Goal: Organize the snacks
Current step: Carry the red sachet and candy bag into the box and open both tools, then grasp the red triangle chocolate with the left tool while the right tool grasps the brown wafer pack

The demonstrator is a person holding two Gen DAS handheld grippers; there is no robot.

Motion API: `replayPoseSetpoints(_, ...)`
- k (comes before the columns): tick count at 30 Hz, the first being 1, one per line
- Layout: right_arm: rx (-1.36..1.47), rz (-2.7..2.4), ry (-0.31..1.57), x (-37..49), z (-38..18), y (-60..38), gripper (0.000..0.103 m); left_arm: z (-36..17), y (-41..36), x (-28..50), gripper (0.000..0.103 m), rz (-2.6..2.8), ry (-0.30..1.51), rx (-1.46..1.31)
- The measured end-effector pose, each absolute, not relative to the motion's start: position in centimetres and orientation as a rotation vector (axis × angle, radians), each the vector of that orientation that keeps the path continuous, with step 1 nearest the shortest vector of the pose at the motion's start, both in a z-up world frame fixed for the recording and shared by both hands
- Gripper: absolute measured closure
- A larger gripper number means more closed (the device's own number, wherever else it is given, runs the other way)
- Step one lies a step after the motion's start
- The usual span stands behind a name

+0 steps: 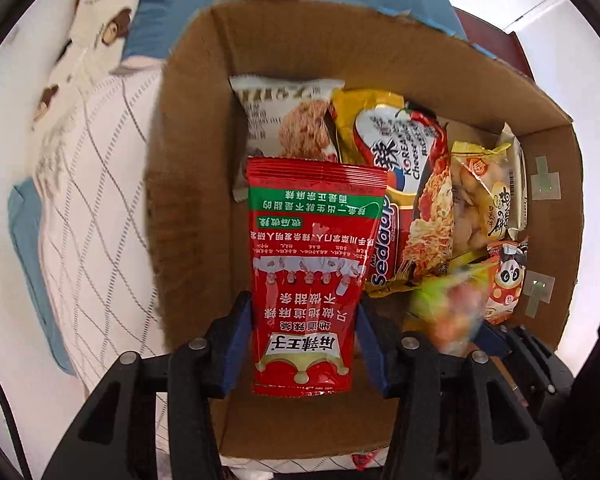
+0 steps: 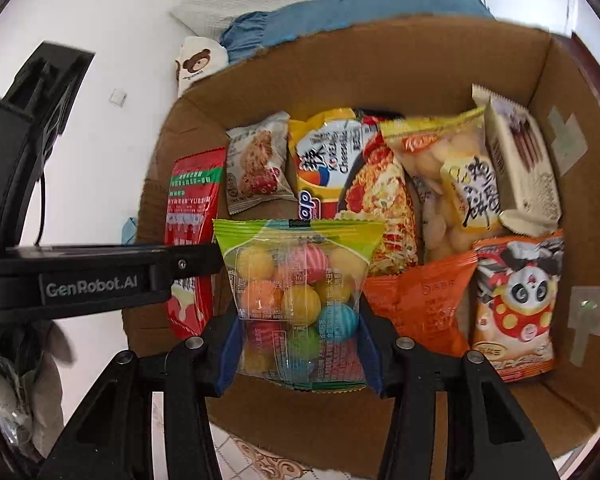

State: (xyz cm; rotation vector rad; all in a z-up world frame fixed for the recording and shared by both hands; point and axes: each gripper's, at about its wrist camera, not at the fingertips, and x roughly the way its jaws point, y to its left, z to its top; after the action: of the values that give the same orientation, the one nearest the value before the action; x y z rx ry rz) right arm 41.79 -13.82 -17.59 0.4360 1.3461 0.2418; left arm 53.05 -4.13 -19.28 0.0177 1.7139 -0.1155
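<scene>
A red spicy-snack packet (image 1: 312, 240) hangs upside down over the open cardboard box (image 1: 204, 120), with my left gripper (image 1: 303, 304) shut on its lower half. In the right wrist view the blue pads of my right gripper (image 2: 298, 308) are shut on a clear bag of coloured candy balls (image 2: 296, 272), also above the box (image 2: 420, 60). The left gripper (image 2: 202, 258) shows there side-on at the left, the red packet (image 2: 192, 200) hanging by the box's left wall. The candy bag (image 1: 448, 304) is blurred in the left wrist view.
Inside the box lie an oat-cookie pack (image 2: 256, 168), a yellow noodle pack (image 2: 356, 176), a yellow puff bag (image 2: 452, 192), a beige biscuit pack (image 2: 520, 168), an orange pack (image 2: 424, 300) and a panda pack (image 2: 516, 300). A checked quilt (image 1: 92, 200) and bear-print pillow (image 1: 100, 28) lie left.
</scene>
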Motion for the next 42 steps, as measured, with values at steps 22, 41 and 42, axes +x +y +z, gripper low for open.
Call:
replayPoseSetpoints(22,0.201,0.07,1.309,38.9,-14.9,-18.7,0.007,-16.7,-3.5,45.5,0.022,-0.119,1.499,-0.026)
replayPoseSetpoints(41,0.096,-0.026,1.025,28.7,-7.1,-20.9,0.006,-8.2,-6.2,35.2,0.022,-0.135,1.062,0.04)
replayPoseSetpoints(42,0.092,-0.028,1.017,28.2,-6.8,-20.9,0.006,-7.8,-6.1,34.6,0.022,-0.132,1.042,0.041)
